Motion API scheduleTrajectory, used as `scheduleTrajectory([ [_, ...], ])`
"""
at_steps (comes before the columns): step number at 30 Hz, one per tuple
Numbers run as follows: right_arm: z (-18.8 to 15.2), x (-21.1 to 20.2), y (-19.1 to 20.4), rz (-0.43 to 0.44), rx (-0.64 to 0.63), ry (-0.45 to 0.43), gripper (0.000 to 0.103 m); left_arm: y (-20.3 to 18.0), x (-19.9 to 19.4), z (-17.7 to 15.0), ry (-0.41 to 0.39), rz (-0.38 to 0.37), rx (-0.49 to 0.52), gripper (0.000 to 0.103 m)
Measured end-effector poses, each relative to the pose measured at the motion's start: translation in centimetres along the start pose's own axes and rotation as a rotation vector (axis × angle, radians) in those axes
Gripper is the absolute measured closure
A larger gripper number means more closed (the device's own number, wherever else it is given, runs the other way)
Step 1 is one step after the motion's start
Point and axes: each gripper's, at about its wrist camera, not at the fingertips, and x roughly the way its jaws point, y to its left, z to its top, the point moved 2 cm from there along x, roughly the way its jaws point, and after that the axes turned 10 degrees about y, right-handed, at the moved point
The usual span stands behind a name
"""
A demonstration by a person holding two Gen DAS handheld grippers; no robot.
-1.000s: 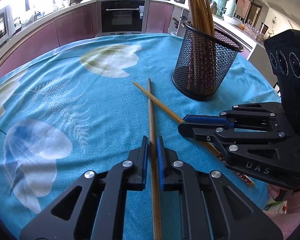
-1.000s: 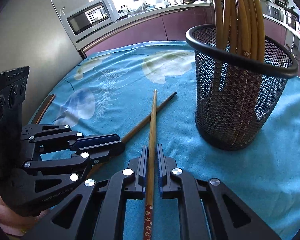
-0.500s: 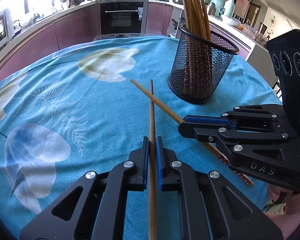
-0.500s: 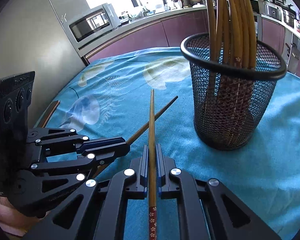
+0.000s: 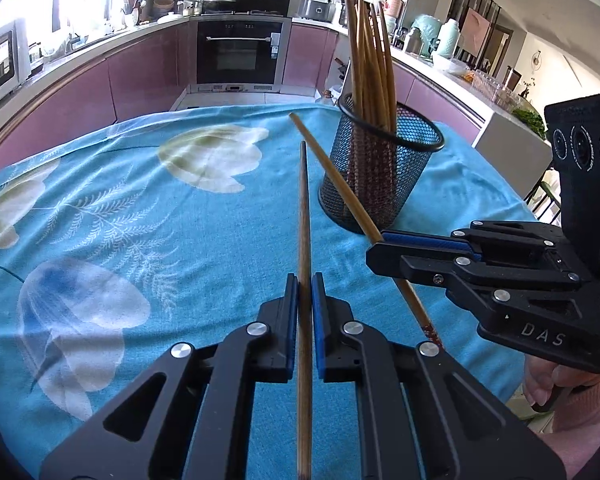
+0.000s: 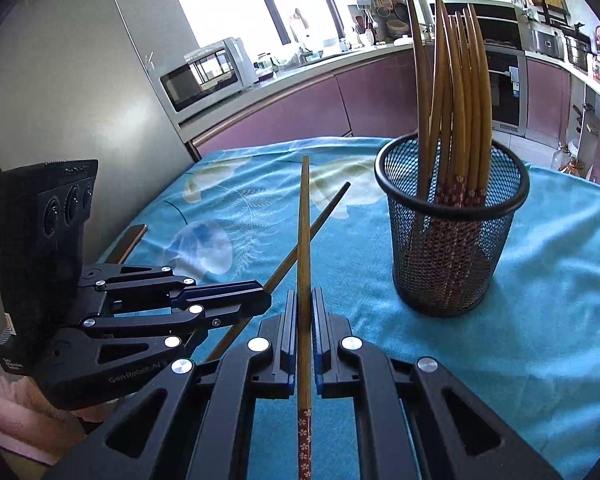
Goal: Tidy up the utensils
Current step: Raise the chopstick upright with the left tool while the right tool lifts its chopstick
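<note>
Carry step — left gripper [image 5: 305, 292] fingers clamped on a dark chopstick [image 5: 303, 216], right gripper [image 6: 305, 308] clamped on a lighter chopstick [image 6: 304, 232]; both held above the counter [image 5: 100, 200]. Next: tip each, one after the other, over the mesh holder [image 6: 452, 240] — its rim is crowded.

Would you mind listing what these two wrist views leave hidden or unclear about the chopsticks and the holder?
- Left wrist view: the dark chopstick leaves the picture's bottom edge, so its rear end is unseen.
- Left wrist view: the right gripper covers part of the patterned chopstick.
- Right wrist view: the mesh holder blurs the stored chopsticks' lower ends; their count is uncertain.
- Right wrist view: the left gripper hides its chopstick's middle.
</note>
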Motion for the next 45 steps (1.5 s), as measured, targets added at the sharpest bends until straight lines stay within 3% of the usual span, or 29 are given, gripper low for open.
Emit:
scheduleTrajectory([
  [31, 0.5, -4.9, -1.0, 0.021, 0.037, -0.145, 0.097, -0.6, -5.3, 0.8, -0.127, -0.123, -0.009, 0.095],
  [45, 0.8, -6.3, -1.4, 0.013, 0.045, -0.181, 0.097, -1.1, -5.9, 1.5, -0.155, -0.128, 0.005, 0.095],
])
